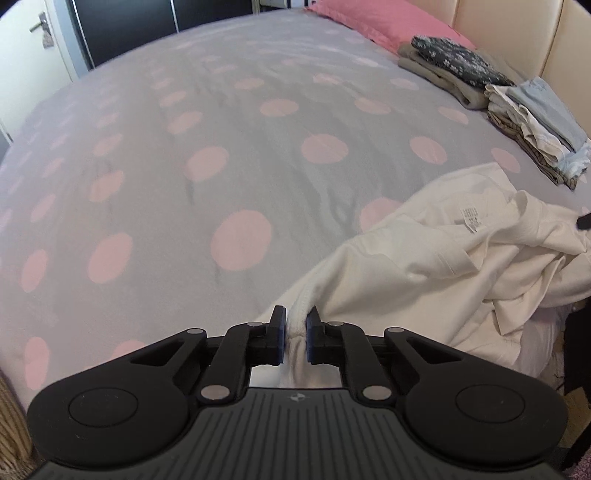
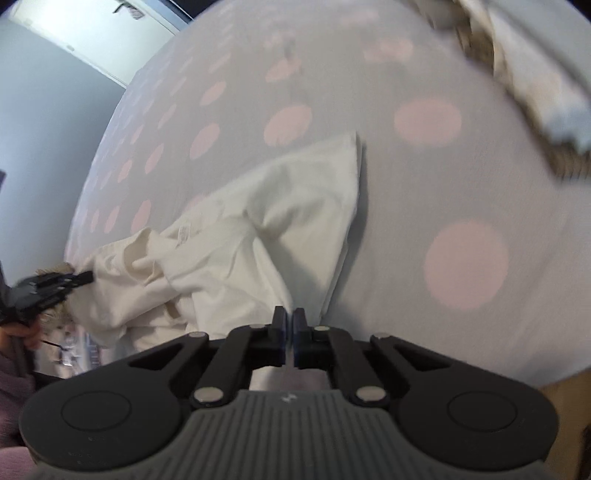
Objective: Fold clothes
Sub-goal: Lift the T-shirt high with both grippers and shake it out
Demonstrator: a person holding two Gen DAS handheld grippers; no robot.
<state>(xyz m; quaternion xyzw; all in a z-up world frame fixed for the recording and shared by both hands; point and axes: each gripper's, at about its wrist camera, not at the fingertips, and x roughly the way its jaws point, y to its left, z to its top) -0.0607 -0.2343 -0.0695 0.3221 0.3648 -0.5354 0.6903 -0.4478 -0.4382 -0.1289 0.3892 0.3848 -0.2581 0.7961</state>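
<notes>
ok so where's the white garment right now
The white garment lies crumpled at the near right edge of the bed, below the folded stacks, with the left gripper pinching one bunched edge.

Pink pillow [image 1: 364,20], dark wardrobe [image 1: 147,26].

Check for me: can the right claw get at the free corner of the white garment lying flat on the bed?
Probably yes. The right claw is shut and seemingly empty; the white garment spreads straight ahead, its corner unobstructed on the duvet.
</notes>
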